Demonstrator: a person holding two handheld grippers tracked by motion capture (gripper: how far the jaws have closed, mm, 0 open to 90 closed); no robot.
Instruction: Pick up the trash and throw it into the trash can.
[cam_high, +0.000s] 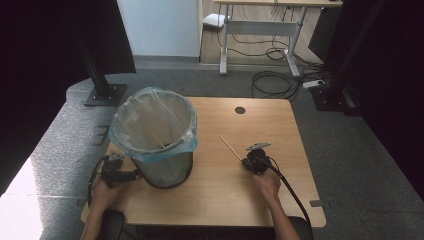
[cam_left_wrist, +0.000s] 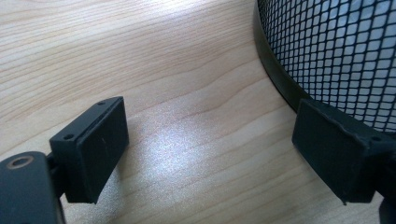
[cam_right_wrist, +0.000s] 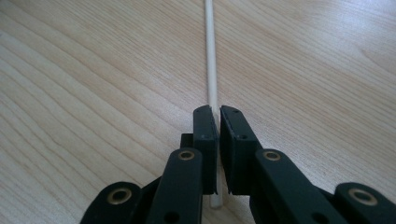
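Right hand-held gripper (cam_right_wrist: 218, 116) low on the worktop (cam_high: 225, 200), jaws pinched onto a thin wooden stick (cam_right_wrist: 210, 56) lying flat on the wood; the stick runs straight away from the jaws, its near end poking out behind them. In the high view the stick (cam_high: 230, 147) angles up-left from the right hand-held gripper (cam_high: 248, 161), forearm entering from the bottom edge. Left hand-held gripper (cam_left_wrist: 210, 154) jaws wide apart, nothing between them (one pad against the base of the lined mesh wastebasket (cam_high: 165, 170)), hand resting at the left worktop edge.
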